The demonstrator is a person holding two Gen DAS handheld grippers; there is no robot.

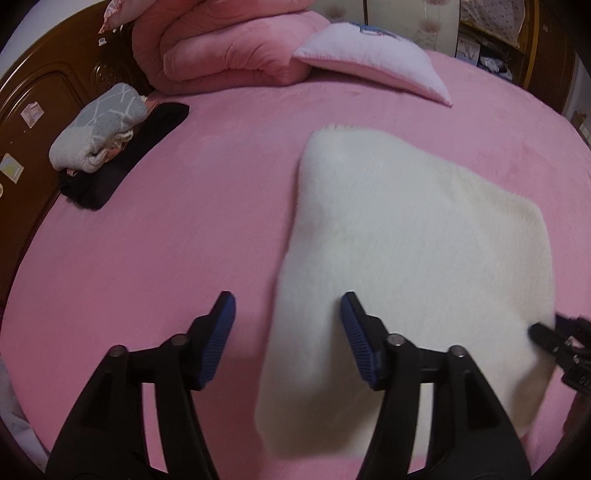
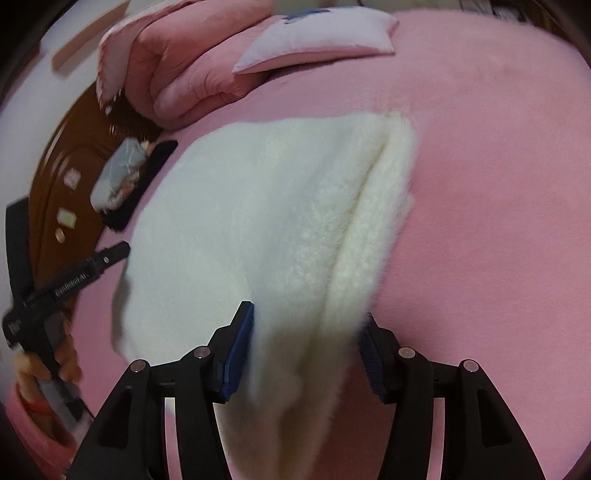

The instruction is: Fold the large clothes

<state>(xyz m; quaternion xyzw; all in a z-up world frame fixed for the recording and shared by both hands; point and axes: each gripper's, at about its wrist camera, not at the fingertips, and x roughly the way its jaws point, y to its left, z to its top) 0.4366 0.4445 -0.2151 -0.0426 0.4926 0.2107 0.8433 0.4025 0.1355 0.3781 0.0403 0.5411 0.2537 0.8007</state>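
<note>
A fluffy white garment (image 1: 413, 258) lies folded into a rough rectangle on the pink bed (image 1: 184, 229). My left gripper (image 1: 288, 314) is open above the garment's left edge, one finger over the sheet and one over the white fabric. In the right wrist view the garment (image 2: 258, 221) shows its layered folded edge on the right side. My right gripper (image 2: 308, 325) is open with the garment's near corner between its fingers. The left gripper's body (image 2: 74, 280) shows at the left there.
A folded pink quilt (image 1: 229, 48) and a pale pillow (image 1: 373, 59) lie at the head of the bed. A stack of grey-white and black folded clothes (image 1: 107, 144) sits by the brown wooden headboard (image 1: 33, 99). Cluttered shelves (image 1: 491, 33) stand beyond the bed.
</note>
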